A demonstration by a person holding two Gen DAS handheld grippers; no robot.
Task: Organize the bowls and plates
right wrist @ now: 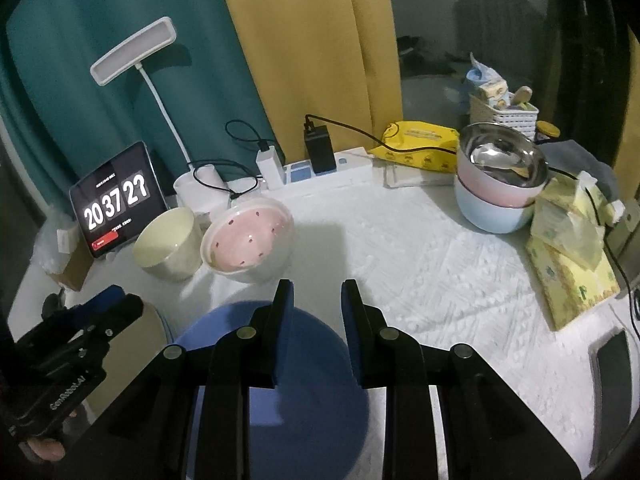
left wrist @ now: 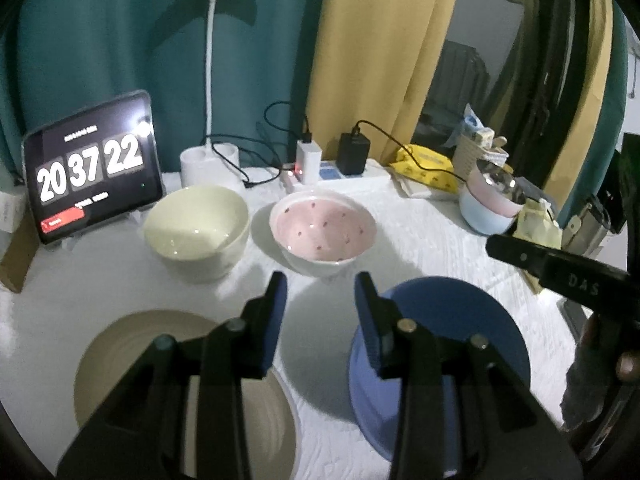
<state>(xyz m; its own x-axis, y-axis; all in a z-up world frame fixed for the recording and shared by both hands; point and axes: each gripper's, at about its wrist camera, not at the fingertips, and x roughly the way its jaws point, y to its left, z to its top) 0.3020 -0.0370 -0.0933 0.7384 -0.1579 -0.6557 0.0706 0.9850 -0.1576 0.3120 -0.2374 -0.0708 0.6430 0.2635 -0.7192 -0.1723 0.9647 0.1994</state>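
With both grippers hovering partly open and empty, the left gripper (left wrist: 320, 284) between the tan plate (left wrist: 120, 344) and blue plate (left wrist: 460, 308), the right gripper (right wrist: 316, 292) at that blue plate's right edge, I judged no piece picked yet, so next I needed to close on one plate's rim, with the cream bowl (left wrist: 196, 228) and pink bowl (left wrist: 324, 228) waiting farther back.

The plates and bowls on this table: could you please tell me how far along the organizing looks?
Done: nothing clearly; a stack of bowls stands at the far right, whether as part of this job I cannot tell. In hand: nothing; the left gripper and right gripper are both empty. Left: the cream bowl, pink-spotted bowl, blue plate and beige plate all lie separate.
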